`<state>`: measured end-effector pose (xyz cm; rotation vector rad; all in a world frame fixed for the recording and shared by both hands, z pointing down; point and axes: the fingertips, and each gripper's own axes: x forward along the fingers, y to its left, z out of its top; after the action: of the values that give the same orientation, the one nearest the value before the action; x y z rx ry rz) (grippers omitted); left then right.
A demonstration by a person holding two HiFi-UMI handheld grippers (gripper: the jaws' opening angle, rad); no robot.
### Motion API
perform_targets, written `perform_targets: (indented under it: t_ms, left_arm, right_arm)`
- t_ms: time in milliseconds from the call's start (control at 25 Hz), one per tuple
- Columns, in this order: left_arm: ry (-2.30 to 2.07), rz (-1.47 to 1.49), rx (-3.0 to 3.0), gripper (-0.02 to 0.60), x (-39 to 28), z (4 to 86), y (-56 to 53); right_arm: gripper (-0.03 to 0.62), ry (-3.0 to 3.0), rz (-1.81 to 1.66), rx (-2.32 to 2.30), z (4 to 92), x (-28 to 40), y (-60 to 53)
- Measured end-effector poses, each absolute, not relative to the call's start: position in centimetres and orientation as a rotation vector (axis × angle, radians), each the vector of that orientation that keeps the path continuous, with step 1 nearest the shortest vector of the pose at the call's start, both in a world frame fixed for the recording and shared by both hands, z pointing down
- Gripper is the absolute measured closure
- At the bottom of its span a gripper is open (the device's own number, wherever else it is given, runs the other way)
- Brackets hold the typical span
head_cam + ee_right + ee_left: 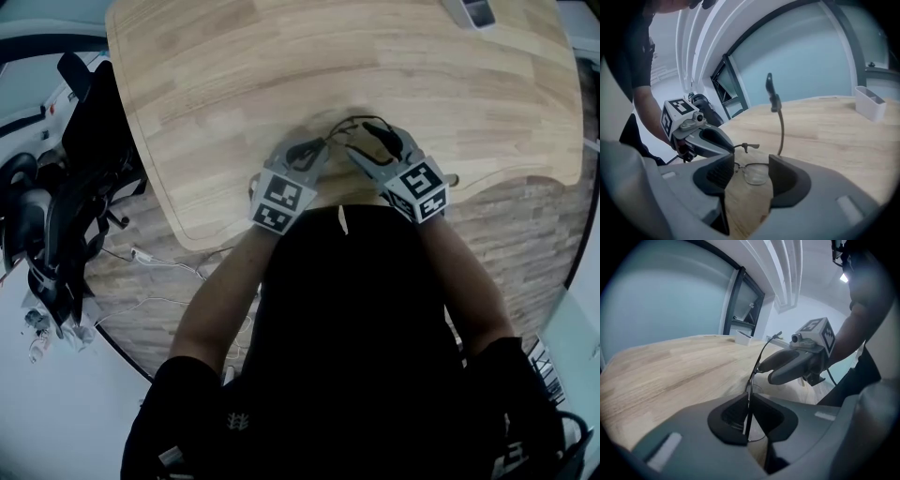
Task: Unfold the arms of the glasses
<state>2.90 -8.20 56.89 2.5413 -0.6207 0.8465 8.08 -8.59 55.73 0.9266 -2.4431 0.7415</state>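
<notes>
Thin black wire-rimmed glasses [367,127] lie on the wooden table [216,84] near its front edge, between my two grippers. My left gripper [749,401] is shut on a thin black part of the glasses' frame [751,380], which runs up out of the jaws. In the right gripper view one arm [780,126] of the glasses stands raised above the table, and a lens [754,174] lies just beyond my right gripper [751,163]. That gripper is open, with nothing pressed between its pads. The left gripper [710,140] shows at the frame's left end.
A small white box [870,102] stands far back on the table, also seen as the white box [743,337] in the left gripper view. A black office chair and cables [56,216] are on the floor to the left. The table's curved front edge [206,239] is close to my body.
</notes>
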Motion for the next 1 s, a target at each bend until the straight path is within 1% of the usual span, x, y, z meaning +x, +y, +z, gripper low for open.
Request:
perform_targets:
  t_ms: [240,440,680,1000]
  left_arm:
    - [-0.63,0.838,2.55,0.552,2.4,56.4,-7.8]
    - [-0.643,0.841,2.547,0.549,2.1,56.2,-7.4]
    - [-0.645,0.84,2.558,0.491,2.2,55.5,-6.7]
    - [-0.711,0.834,2.569,0.483,0.8,53.3,-5.6]
  right_arm:
    - [0.375,-2.494,0.708,0.863,54.8,5.9,-8.7]
    - [0.375,-2.518,0.668,0.83,53.8,5.3,-8.1]
    - [0.375,-2.553,0.671,0.834,52.6,5.2,-8.1]
    - [0.375,-2.597,0.642,0.788,50.7,4.1,-7.3]
